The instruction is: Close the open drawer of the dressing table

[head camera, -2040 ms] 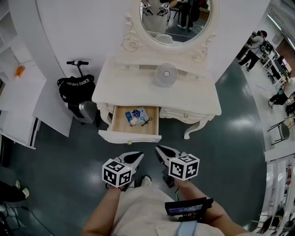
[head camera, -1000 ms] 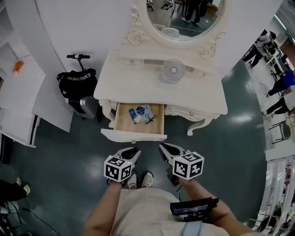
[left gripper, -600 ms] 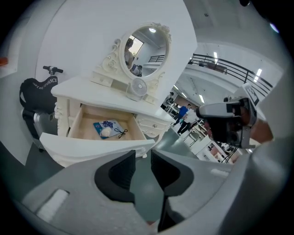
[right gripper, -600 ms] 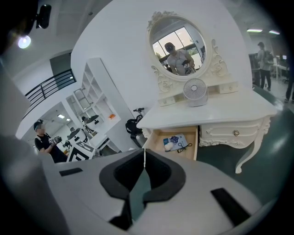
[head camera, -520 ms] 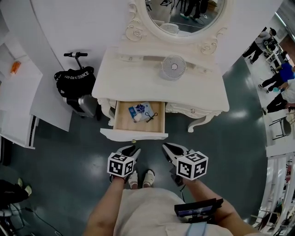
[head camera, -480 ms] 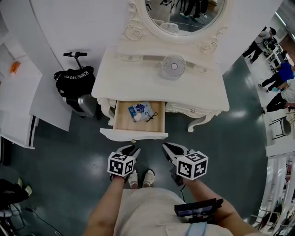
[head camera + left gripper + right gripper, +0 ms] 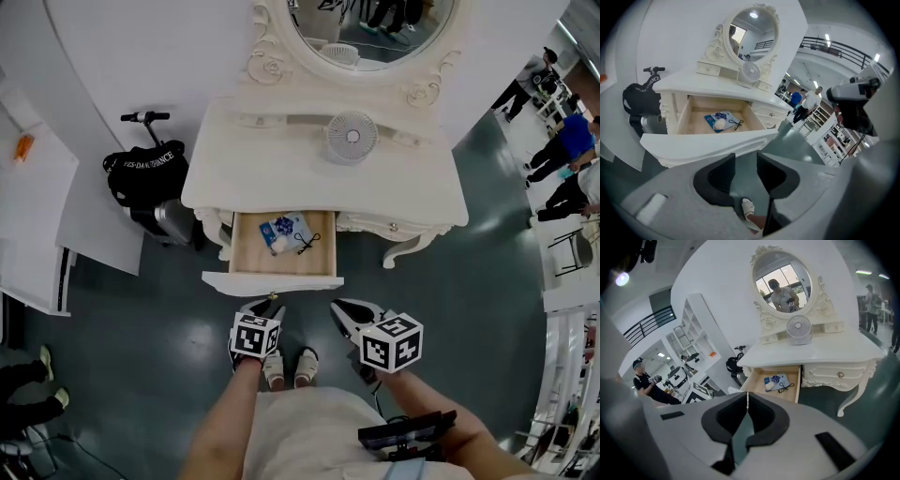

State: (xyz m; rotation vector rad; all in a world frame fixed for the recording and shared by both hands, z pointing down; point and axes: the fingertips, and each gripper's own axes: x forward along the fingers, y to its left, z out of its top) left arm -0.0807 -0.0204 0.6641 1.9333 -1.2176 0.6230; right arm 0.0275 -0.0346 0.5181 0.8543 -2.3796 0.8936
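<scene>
Half out, by the head view: found the drawer [image 7: 284, 255] standing open under the left side of the dressing table [image 7: 281, 178], bare pale wood inside, with a blue packet [image 7: 281, 230] and a dark looped thing on its floor. Noted its smooth white-painted front and small knob turned toward the left gripper [image 7: 265, 306], near it, contact not clear, probably lined up for a push. Saw the right gripper [image 7: 349, 310] beside, farther off, likely only waiting. Marked carved scrolls, curved legs, a round fan [image 7: 352, 138] and an oval mirror [image 7: 370, 28] above.

By the left gripper view: found the dark jaws partway apart, having just been opening, gripping nothing. Saw only floor and a sandalled foot [image 7: 747, 206] beyond the gap, with the drawer's front close ahead.

By the right gripper view: found the dark padded jaws pressed together, empty, aimed at the open drawer from well back.
</scene>
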